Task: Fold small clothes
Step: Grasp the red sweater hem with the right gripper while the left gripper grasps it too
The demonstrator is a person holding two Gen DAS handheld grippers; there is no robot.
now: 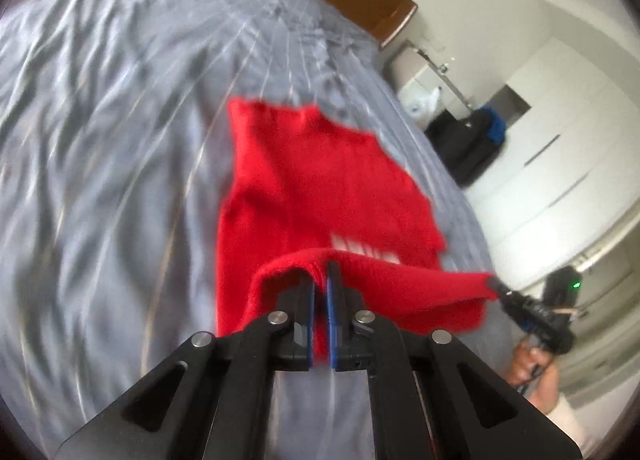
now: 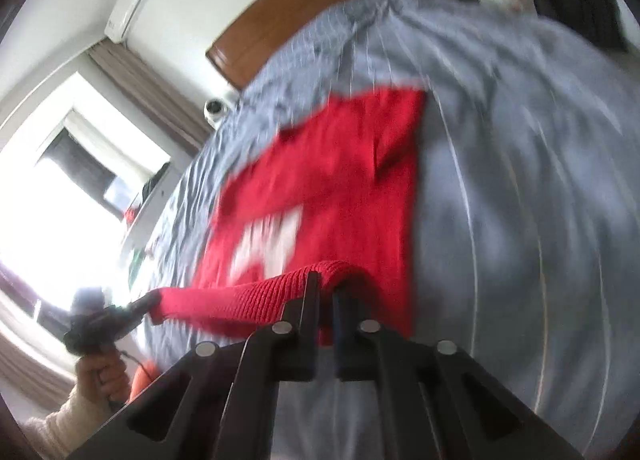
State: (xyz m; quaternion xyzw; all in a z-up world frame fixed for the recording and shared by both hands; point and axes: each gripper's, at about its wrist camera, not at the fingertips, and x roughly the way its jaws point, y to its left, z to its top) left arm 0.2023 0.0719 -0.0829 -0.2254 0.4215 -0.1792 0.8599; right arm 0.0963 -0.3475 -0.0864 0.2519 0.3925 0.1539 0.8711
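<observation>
Left wrist view: left gripper (image 1: 320,280) clamped tight on near hem of red knit garment (image 1: 320,180), jaws nearly touching through fabric. Right gripper (image 2: 326,284) pinches same hem further along, likewise closed. Hem stretched taut between both, lifted off striped grey bedcover (image 1: 100,140); far part of garment lies flat there. Two-corner hold likely keeps edge straight for folding over. Frames blurred.
</observation>
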